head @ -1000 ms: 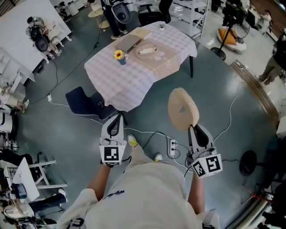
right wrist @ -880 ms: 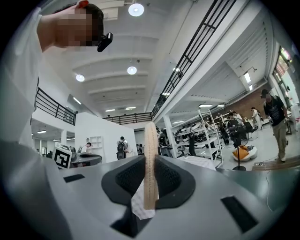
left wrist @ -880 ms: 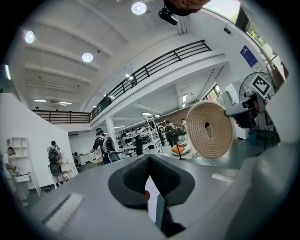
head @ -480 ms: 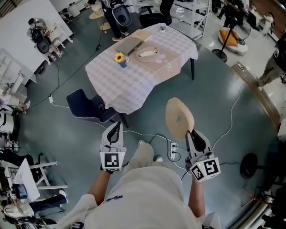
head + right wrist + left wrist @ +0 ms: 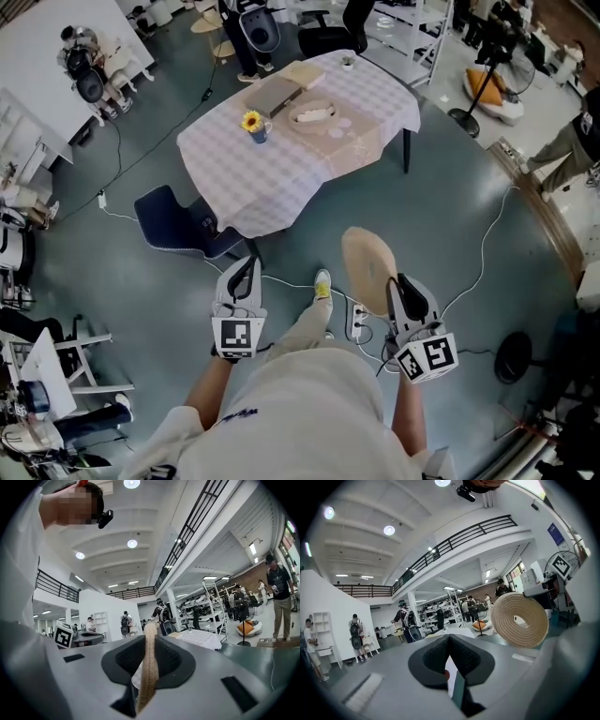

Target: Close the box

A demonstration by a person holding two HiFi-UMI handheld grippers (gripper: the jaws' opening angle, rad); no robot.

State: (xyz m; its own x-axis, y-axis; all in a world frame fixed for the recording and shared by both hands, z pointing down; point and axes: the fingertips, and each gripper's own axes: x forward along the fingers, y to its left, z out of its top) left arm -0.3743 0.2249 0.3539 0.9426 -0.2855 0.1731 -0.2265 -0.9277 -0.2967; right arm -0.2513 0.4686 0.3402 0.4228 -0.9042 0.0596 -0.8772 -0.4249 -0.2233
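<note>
The round woven straw lid [image 5: 367,267] has dipped lower, gripped edgewise by the right gripper [image 5: 400,287] for carrying; left gripper [image 5: 240,269] clenched, empty.

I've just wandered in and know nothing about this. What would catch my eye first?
Most striking is the round woven lid, clamped on edge in the right tongs, low right in the head view. The left tongs beside it are shut on nothing. Ahead stands a table with a checked cloth, bearing a yellow flower and a shallow pale box.
</note>
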